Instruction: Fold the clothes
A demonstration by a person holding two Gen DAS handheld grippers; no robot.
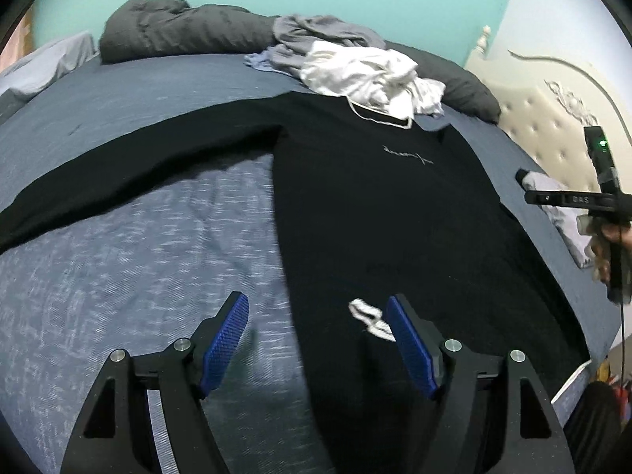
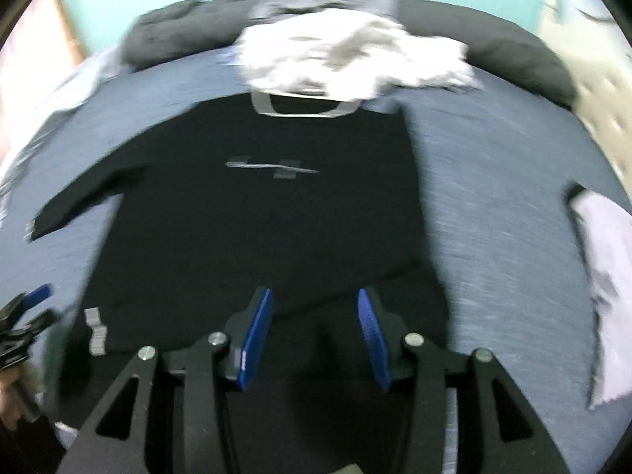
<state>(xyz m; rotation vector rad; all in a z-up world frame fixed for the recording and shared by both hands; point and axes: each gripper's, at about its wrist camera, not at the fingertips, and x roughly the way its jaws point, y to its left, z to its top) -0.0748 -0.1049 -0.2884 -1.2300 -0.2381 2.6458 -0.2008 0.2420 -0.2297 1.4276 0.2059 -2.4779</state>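
Observation:
A black long-sleeved shirt [image 1: 367, 213] lies flat on the blue bed sheet [image 1: 118, 276], collar toward the far side, its left sleeve [image 1: 138, 166] stretched out to the left. It also shows in the blurred right wrist view [image 2: 252, 213]. My left gripper [image 1: 318, 308] is open and empty above the shirt's lower left hem, near a white tag [image 1: 369, 316]. My right gripper [image 2: 314, 300] is open and empty above the shirt's lower right hem. The right gripper also shows at the right edge of the left wrist view [image 1: 568, 197].
A heap of white [image 1: 371, 75] and grey clothes [image 1: 316, 35] lies beyond the collar. Dark grey bedding [image 1: 177, 27] runs along the teal wall. A pale cloth [image 2: 604, 268] lies at the bed's right side. A cream tufted headboard [image 1: 549, 126] stands at right.

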